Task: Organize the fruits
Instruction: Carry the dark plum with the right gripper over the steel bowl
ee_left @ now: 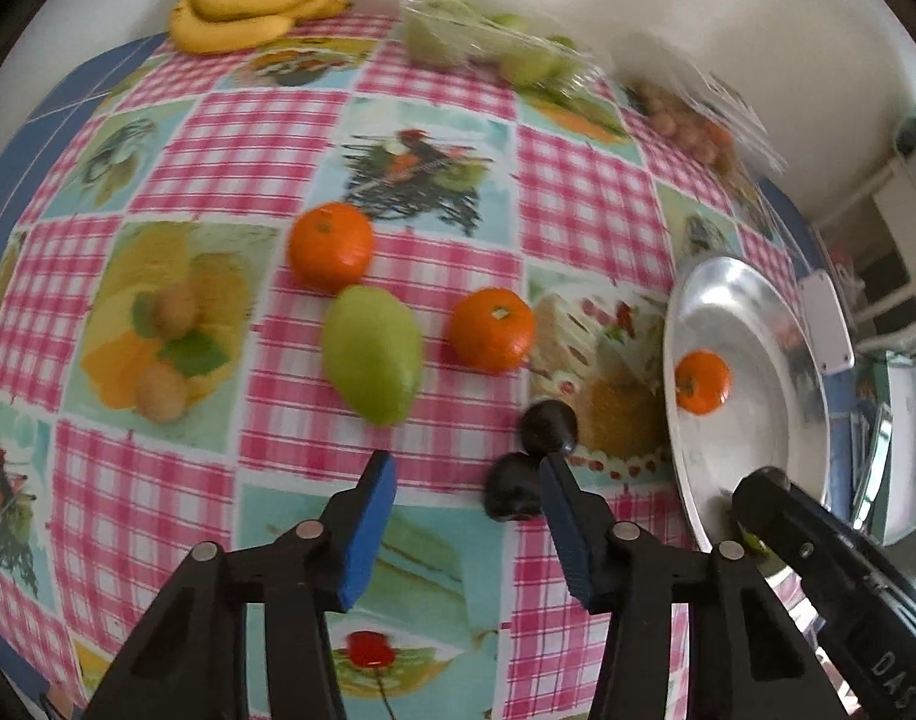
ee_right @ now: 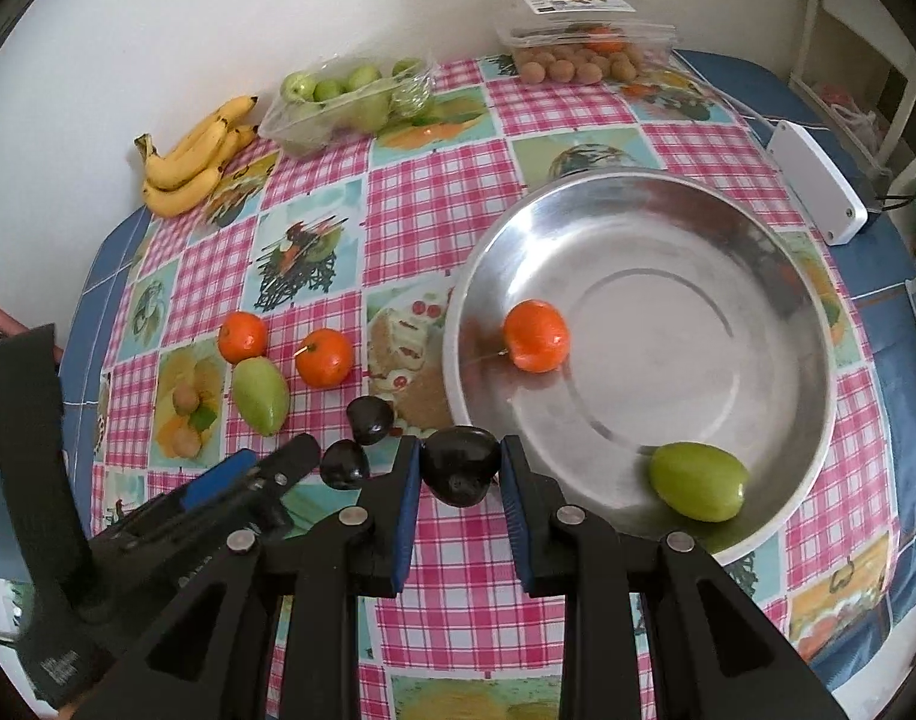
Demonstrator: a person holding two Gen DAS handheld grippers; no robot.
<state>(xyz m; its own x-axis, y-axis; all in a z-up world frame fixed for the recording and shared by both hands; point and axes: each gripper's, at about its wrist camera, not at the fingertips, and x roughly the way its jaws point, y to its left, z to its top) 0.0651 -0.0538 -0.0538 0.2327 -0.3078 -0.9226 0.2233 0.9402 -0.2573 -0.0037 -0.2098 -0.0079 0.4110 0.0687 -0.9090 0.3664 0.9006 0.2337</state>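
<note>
A tangerine (ee_right: 535,336) and a green mango (ee_right: 697,481) are held in the steel bowl (ee_right: 637,198). A dark fruit (ee_right: 459,466) is clamped by the right gripper (ee_right: 460,468) just beside the bowl's rim; nothing is held between the parted jaws of the left gripper (ee_left: 466,483).

Beyond my left jaws the bag of green fruit (ee_left: 487,36) and the clear box of small brown fruit (ee_left: 691,120) are smeared by blur. My right finger (ee_left: 568,516) hides part of one dark fruit (ee_left: 508,495).

Right gripper (ee_right: 460,468), angled steeply downward, clamps a dark fruit (ee_right: 459,465); left gripper (ee_left: 466,495) hangs beside it, jaws apart and empty.
</note>
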